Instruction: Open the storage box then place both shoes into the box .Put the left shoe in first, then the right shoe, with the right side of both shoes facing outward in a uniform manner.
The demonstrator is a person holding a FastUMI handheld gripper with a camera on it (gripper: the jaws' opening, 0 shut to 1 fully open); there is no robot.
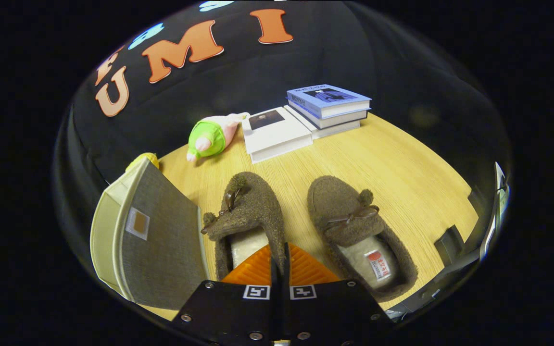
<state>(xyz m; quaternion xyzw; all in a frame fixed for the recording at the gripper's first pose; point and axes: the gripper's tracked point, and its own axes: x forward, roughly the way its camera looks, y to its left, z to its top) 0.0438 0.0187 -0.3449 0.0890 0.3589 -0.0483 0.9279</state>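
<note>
Pale wood worktop [402, 163] carries everything we see. Nearest, our claw [279, 262] has its fingers pressed together, seemingly pinching the rim of the left shoe [248, 216] at its opening. Just beside it lies the right shoe [354, 230], apart, both toes pointing away. Left of the fingers stands the storage box [147, 235]; we cannot see what it holds, or whether the flap is open. We judge a thin pinch on soft fleece may slip, twisting the shoe. Beyond lie a plush toy [209, 137] and books [306, 120].
</note>
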